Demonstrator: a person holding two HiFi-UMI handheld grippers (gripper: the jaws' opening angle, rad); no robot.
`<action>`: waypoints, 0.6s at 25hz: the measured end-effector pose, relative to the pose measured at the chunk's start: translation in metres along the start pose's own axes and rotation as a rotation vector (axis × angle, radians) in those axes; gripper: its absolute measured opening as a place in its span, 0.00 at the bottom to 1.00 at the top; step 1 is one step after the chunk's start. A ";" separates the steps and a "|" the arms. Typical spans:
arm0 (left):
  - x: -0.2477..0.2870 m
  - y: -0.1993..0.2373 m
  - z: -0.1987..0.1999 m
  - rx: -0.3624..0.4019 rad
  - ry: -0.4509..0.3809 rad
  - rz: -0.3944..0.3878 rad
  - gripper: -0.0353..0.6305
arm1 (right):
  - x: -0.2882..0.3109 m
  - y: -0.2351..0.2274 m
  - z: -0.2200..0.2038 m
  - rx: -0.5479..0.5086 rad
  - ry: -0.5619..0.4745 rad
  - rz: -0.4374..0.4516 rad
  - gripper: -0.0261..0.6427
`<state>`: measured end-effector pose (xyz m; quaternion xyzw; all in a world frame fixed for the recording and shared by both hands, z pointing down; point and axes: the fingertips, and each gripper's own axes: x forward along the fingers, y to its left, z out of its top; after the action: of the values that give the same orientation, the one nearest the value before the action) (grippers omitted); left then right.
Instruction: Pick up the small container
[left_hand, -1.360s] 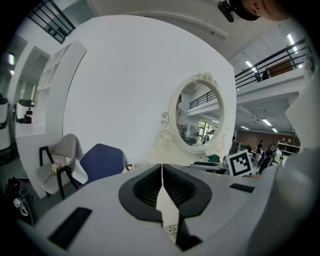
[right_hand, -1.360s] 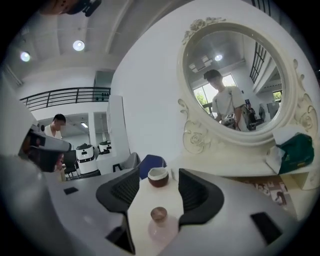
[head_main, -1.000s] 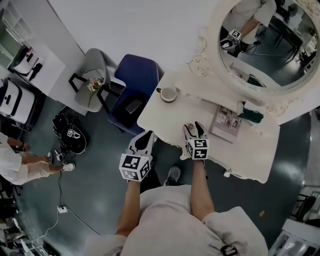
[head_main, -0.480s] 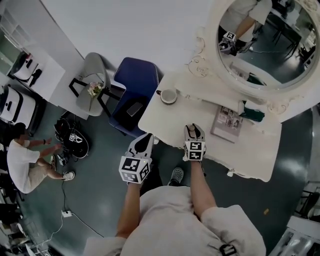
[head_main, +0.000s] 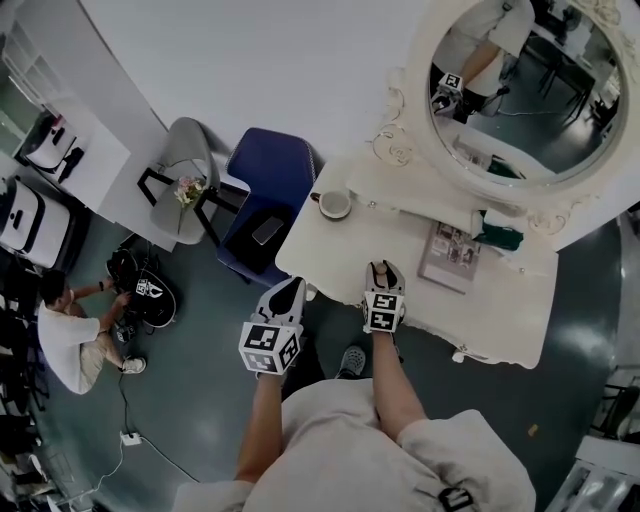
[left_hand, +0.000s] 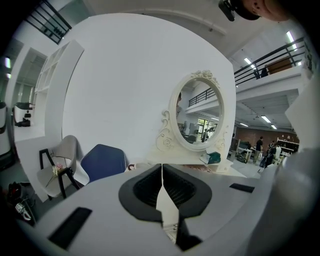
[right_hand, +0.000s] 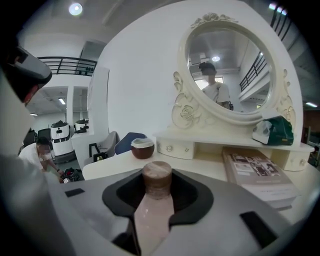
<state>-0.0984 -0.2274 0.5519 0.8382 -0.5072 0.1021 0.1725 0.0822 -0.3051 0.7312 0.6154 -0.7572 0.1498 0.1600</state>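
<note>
The small container (right_hand: 152, 216) is a pale pink bottle with a brown cap, standing upright between the jaws of my right gripper (right_hand: 157, 189). The jaws are closing and their pads press on the bottle's sides. In the head view the right gripper (head_main: 381, 272) is over the front edge of the white dressing table (head_main: 325, 245), and the bottle shows only as a brown spot between its tips. My left gripper (head_main: 284, 296) hangs off the table's left front corner, over the floor. In the left gripper view its jaws (left_hand: 161, 172) meet, with nothing between them.
A brown bowl (head_main: 335, 203) stands at the table's far left. A magazine (head_main: 451, 253) and a teal-and-white pouch (head_main: 500, 236) lie to the right, below the oval mirror (head_main: 520, 85). A blue chair (head_main: 275, 175) stands left of the table. A person (head_main: 70, 335) crouches on the floor far left.
The right gripper's jaws have narrowed onto the bottle and the gripper has drawn slightly back toward the table's front edge. The left gripper has hardly moved. The person on the floor has shifted.
</note>
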 end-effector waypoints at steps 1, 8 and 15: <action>-0.002 0.001 0.000 -0.001 -0.001 0.003 0.10 | -0.001 0.001 -0.001 -0.001 0.001 0.002 0.25; -0.014 0.011 0.000 -0.012 -0.011 0.031 0.10 | -0.004 0.000 0.001 -0.011 -0.003 -0.004 0.25; -0.021 0.016 0.000 -0.007 -0.012 0.048 0.10 | -0.007 -0.002 -0.001 0.017 0.004 0.003 0.24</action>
<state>-0.1224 -0.2173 0.5475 0.8257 -0.5285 0.0994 0.1701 0.0854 -0.2989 0.7292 0.6154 -0.7563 0.1578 0.1562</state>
